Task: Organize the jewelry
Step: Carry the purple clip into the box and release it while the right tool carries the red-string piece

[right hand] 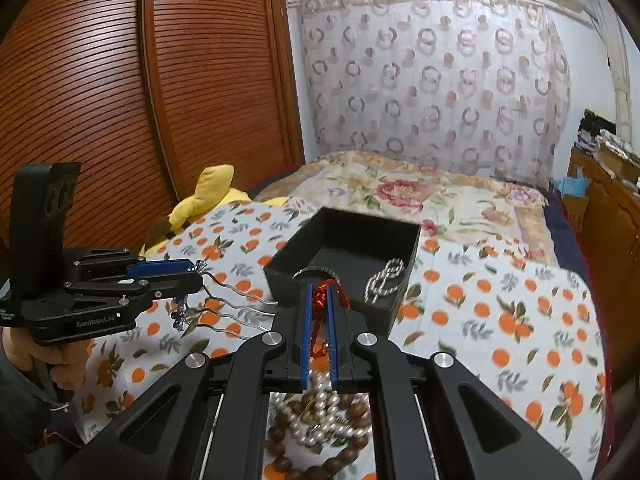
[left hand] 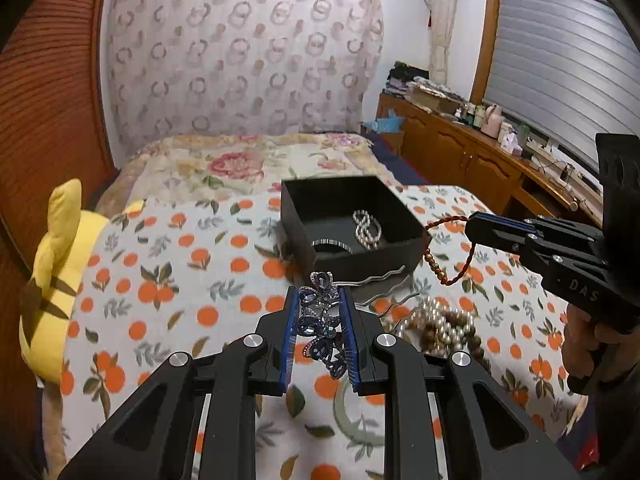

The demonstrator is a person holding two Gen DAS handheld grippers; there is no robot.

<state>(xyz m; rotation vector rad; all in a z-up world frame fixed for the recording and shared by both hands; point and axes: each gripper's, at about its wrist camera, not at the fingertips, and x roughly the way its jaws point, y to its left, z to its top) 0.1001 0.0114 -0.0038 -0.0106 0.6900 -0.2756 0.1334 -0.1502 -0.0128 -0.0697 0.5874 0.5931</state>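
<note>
we hold a hairpin [left hand: 322, 322] in the left gripper [left hand: 320, 334] and a red cord [left hand: 448, 256] in the right gripper [right hand: 319, 334], jaws narrowed on each; the box [left hand: 296, 208] lies ahead mid-bed, the right nearer.

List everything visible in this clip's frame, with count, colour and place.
box: 1, black, open, on the bedspread
pearl strand: 1, white, inside the box
ring: 1, silver, inside the box
hairpin: 1, blue-jewelled with silver prongs, in the left gripper
red bracelet: 1, red cord with beads, hanging from the right gripper
pearl pile: 1, white, on the bedspread
wooden beads: 1 strand, brown, with the pearls
plush: 1, yellow, bed's left edge
bedspread: 1, orange-printed
left gripper: shut on hairpin
right gripper: shut on red bracelet
</note>
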